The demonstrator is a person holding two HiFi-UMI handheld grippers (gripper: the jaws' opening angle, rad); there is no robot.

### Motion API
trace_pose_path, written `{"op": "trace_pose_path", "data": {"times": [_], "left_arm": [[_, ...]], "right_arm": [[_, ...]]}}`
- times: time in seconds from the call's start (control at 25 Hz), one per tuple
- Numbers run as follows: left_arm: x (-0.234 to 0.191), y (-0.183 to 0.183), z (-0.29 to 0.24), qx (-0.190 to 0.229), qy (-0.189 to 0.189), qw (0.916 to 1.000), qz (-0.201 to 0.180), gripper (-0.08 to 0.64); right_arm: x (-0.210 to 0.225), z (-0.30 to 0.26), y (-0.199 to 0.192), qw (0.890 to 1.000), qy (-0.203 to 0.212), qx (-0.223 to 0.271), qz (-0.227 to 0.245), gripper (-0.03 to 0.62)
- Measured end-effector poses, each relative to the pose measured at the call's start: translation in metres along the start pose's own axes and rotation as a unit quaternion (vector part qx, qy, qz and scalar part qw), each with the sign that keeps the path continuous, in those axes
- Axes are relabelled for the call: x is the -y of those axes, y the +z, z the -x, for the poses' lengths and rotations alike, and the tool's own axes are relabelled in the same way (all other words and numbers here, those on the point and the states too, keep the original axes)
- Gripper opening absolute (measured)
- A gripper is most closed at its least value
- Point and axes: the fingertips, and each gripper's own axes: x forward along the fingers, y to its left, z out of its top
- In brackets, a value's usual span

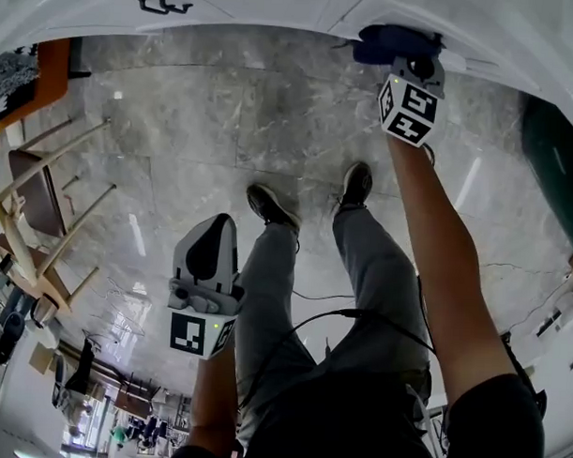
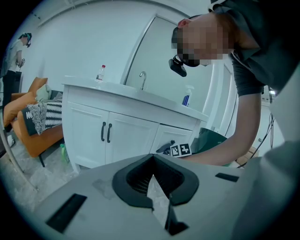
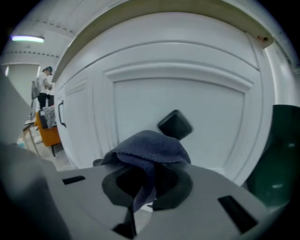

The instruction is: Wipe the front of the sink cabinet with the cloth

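right claw (image 3: 140, 205) pinches cloth (image 3: 151, 147), seemingly touching cabinet door (image 3: 183, 89).

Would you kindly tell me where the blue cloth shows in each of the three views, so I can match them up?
Head view: top right, cloth against the cabinet front, held by the right gripper.
Left gripper view: probably the small dark patch at centre, beside the marker cube.
Right gripper view: centre, pinched in the jaws.
Shared landmark: the white cabinet front.
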Motion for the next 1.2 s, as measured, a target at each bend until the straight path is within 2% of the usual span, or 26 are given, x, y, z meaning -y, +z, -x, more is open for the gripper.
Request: {"op": "trace_pose_path", "data": {"times": [0.12, 0.2, 0.36, 0.48, 0.6, 0.68, 0.76, 0.92, 1.04, 1.12, 1.2], "left_arm": [[-0.001, -0.013, -0.005, -0.004, 0.005, 0.9999, 0.012, 0.003], [0.003, -0.013, -0.009, -0.002, 0.001, 0.9999, 0.013, 0.003], [0.003, -0.006, -0.010, 0.006, 0.000, 1.0000, 0.008, 0.003], [-0.001, -0.009, -0.009, 0.007, 0.007, 0.9999, 0.008, 0.003], [-0.003, -0.015, -0.007, 0.005, 0.011, 0.9999, 0.009, 0.003], [-0.003, -0.020, -0.007, 0.002, 0.010, 0.9999, 0.010, 0.003], [-0.001, -0.026, -0.009, -0.002, 0.008, 0.9999, 0.010, 0.003], [0.002, -0.032, -0.017, -0.007, 0.005, 0.9999, 0.006, 0.003], [-0.001, -0.034, -0.020, -0.007, 0.007, 1.0000, 0.002, 0.003], [-0.005, -0.038, -0.020, -0.008, 0.010, 0.9999, 0.003, 0.003], [-0.008, -0.041, -0.019, -0.010, 0.012, 0.9998, 0.007, 0.003]], "right_arm": [[-0.051, -0.005, -0.008, 0.997, 0.073, -0.002, 0.037, 0.026], [-0.068, -0.012, -0.012, 0.993, 0.101, -0.006, 0.056, 0.026], [-0.051, -0.020, -0.026, 0.990, 0.109, -0.018, 0.088, 0.025], [-0.001, -0.018, -0.054, 0.988, 0.086, -0.041, 0.118, 0.025], [0.038, -0.012, -0.066, 0.986, 0.063, -0.043, 0.151, 0.026], [0.042, -0.011, -0.066, 0.987, 0.048, -0.038, 0.150, 0.025], [0.026, -0.013, -0.065, 0.989, 0.047, -0.033, 0.137, 0.025], [-0.053, -0.033, -0.075, 0.982, 0.116, -0.028, 0.146, 0.025], [-0.090, -0.052, -0.077, 0.981, 0.142, -0.030, 0.125, 0.025], [-0.088, -0.055, -0.081, 0.982, 0.141, -0.035, 0.118, 0.025], [-0.060, -0.051, -0.091, 0.987, 0.117, -0.047, 0.101, 0.025]]}}
